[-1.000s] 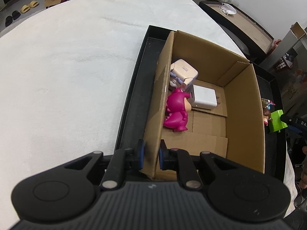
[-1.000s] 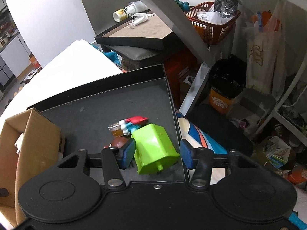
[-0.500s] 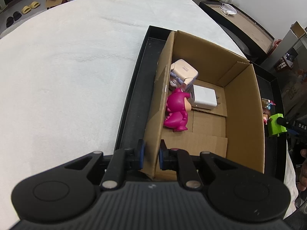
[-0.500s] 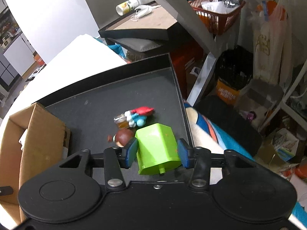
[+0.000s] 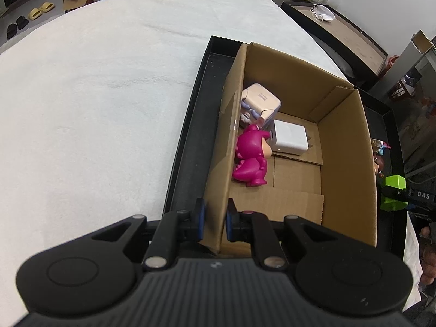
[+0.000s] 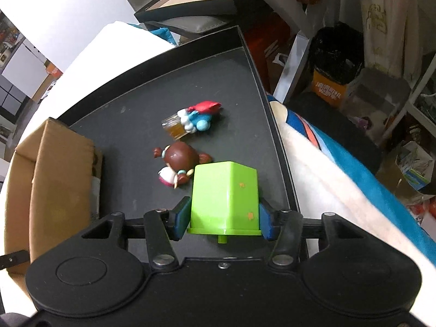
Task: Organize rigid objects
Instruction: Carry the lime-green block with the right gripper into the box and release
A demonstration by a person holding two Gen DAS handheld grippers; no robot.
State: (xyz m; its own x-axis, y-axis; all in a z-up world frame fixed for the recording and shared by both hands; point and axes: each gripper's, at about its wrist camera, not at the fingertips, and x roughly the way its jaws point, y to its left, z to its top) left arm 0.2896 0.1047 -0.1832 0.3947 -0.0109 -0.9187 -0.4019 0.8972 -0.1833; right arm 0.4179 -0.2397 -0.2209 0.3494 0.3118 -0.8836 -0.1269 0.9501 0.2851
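A: What takes up the most room?

B: A white cloth-covered surface [image 5: 95, 103]; whether it is a bed or a bench I cannot tell. On its edge sits a black tray [image 5: 190, 125], and in the tray stands an open cardboard box [image 5: 346, 147].

A: And the left gripper [image 5: 214, 219]?

B: Its blue-padded fingers [image 5: 200, 218] are drawn nearly together, pinching the near left wall of the cardboard box, one finger outside and one inside.

A: What lies in the box?

B: A magenta dinosaur figure [image 5: 252, 158] against the left wall, a white charger block [image 5: 290, 137] just beside it, and behind them a pale pink block [image 5: 261, 100] with a small lilac item beside it that I cannot make out.

A: The right gripper [image 6: 223, 216]?

B: Open about as wide as a green plastic block [image 6: 224, 196], which sits between its fingers [image 6: 181, 215], both pads pressed to its sides. The block is over the tray floor, near the tray's right rim, outside the box.

A: Anything else on the tray?

B: A brown-haired doll figure [image 6: 178, 163] lying just beside the green block, and farther off a small blue figure with a red cap [image 6: 200, 117], touching a little amber cube.
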